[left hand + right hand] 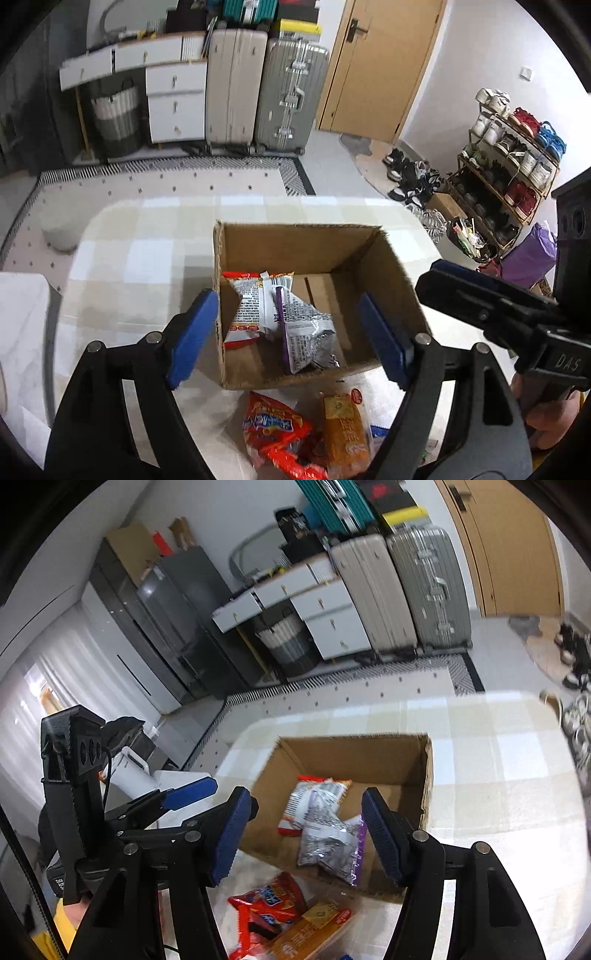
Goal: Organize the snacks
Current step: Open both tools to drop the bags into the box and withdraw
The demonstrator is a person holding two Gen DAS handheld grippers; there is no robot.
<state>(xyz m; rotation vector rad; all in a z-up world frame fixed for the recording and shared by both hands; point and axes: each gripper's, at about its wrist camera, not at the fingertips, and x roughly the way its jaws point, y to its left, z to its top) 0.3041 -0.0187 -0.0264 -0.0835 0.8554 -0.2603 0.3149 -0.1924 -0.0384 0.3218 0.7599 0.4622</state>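
Observation:
An open cardboard box (391,266) (424,775) stands on the checked table. Two snack bags lie inside it: a red-and-white one (245,302) (306,794) and a silver-and-purple one (303,328) (332,845). My left gripper (288,336) hovers above the box with its blue pads (194,339) wide apart and nothing between them. My right gripper (306,834) also hangs open and empty over the box's near edge. In front of the box lie a red snack pack (273,432) (269,904) and an orange one (345,428) (314,930).
Each view shows the other gripper: the right one (491,306) beside the box, the left one (184,797) at the left. Suitcases (258,92), white drawers (173,99) and a shoe rack (509,158) stand beyond the table (147,251).

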